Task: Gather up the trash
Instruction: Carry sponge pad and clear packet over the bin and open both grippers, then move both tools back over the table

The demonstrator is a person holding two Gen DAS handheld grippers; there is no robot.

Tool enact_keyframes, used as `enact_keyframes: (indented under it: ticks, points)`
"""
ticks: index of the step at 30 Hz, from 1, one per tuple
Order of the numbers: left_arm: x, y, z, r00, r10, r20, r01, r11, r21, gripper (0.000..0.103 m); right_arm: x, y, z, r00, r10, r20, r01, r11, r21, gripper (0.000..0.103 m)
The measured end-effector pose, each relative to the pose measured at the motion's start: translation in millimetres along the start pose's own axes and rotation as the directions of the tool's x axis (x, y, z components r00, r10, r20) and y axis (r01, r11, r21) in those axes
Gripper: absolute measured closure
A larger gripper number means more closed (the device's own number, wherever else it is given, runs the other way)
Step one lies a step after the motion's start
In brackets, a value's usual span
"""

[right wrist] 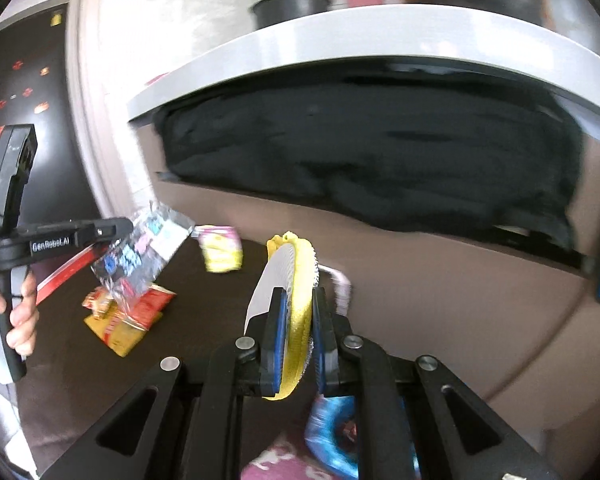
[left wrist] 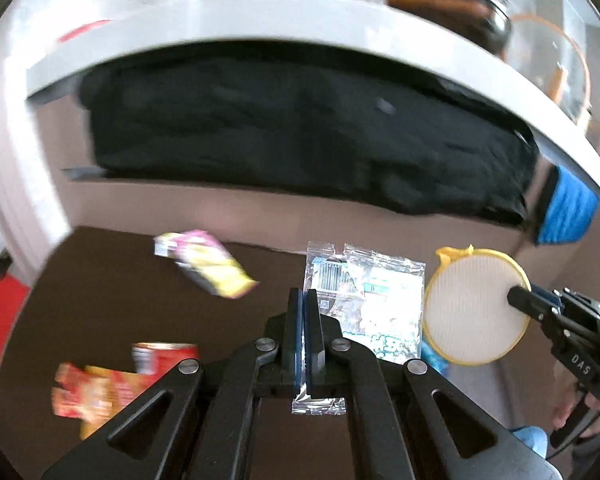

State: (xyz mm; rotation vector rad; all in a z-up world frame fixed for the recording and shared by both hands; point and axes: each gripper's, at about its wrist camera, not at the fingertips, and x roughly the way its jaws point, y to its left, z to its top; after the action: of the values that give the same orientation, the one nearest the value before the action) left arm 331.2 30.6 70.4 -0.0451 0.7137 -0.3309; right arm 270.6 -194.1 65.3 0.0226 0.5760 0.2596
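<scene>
My left gripper (left wrist: 303,300) is shut on a clear plastic wrapper (left wrist: 374,300) with blue and green print, held above the dark brown floor; it also shows in the right wrist view (right wrist: 140,256). My right gripper (right wrist: 298,300) is shut on a round yellow-rimmed pad (right wrist: 300,276), held upright; in the left wrist view the pad (left wrist: 472,304) hangs to the right of the wrapper. On the floor lie a pink and yellow packet (left wrist: 208,268), a red can (left wrist: 164,356) and red and yellow wrappers (left wrist: 96,396).
A black trash bag (left wrist: 300,128) fills the space under a white tabletop (left wrist: 260,20). A blue cloth (left wrist: 564,208) hangs at the right. A blue packet (right wrist: 332,432) and a pink patterned cloth (right wrist: 284,460) lie below the right gripper.
</scene>
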Motion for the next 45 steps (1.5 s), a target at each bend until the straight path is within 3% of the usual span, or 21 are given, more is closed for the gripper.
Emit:
enact_keyframes:
  ticks: [5,11,17,21,26,27,29,30,31,34,42,45]
  points:
    - [52.1,-60.8,-18.5,0.992,-0.075,-0.098,0.079,0.996,0.032,0.103,-10.8,-53.6,-24.3,0.995,-0.095,-0.037,0.097,0.995,0.039,0.092]
    - [124.8,-108.7,-45.4,0.971,-0.067,-0.231,0.086,0.994,0.074,0.103,6.9,-110.2,-67.0,0.980,-0.155,-0.123,0.169,0.979,0.111,0.092]
    - [184.6,-132.5,-78.6,0.932,-0.024,-0.362,0.074,0.989,0.126,0.103,53.0,-138.4,-106.9,0.961,-0.160,-0.225,0.194,0.971,0.138,0.092]
    - [216.4,-140.4,-91.2,0.914,0.015,-0.404,0.049,0.988,0.149,0.103,85.4,-150.1,-133.8,0.946,-0.153,-0.285,0.204,0.966,0.159,0.092]
    - [252.3,-144.7,-103.1,0.879,0.020,-0.477,0.062,0.986,0.155,0.100,115.0,-155.1,-154.3,0.931,-0.132,-0.341,0.201,0.963,0.176,0.088]
    - [256.8,-144.6,-104.8,0.876,0.023,-0.481,0.058,0.986,0.154,0.097,121.0,-156.0,-158.0,0.926,-0.120,-0.357,0.196,0.963,0.186,0.088]
    - [261.0,-142.9,-107.3,0.876,0.032,-0.482,0.047,0.988,0.150,0.080,127.5,-157.2,-162.4,0.924,-0.104,-0.369,0.189,0.961,0.204,0.086]
    - [262.3,-141.0,-107.3,0.876,0.027,-0.482,0.046,0.989,0.140,0.064,129.7,-157.9,-164.7,0.923,-0.086,-0.376,0.178,0.960,0.217,0.086]
    - [261.0,-135.8,-109.5,0.874,0.018,-0.485,0.050,0.991,0.127,0.057,130.2,-158.1,-166.3,0.924,-0.076,-0.376,0.171,0.959,0.226,0.086]
    - [260.4,-130.0,-109.8,0.863,-0.009,-0.504,0.063,0.994,0.088,0.057,129.1,-157.9,-166.3,0.927,-0.064,-0.371,0.160,0.959,0.235,0.084]
    - [246.3,-124.5,-104.6,0.867,-0.025,-0.498,0.070,0.995,0.074,0.057,116.7,-152.8,-153.9,0.933,-0.065,-0.354,0.151,0.963,0.222,0.083]
    - [245.6,-123.6,-107.3,0.850,-0.046,-0.524,0.089,0.994,0.057,0.057,109.7,-150.6,-146.1,0.935,-0.084,-0.344,0.162,0.965,0.206,0.083]
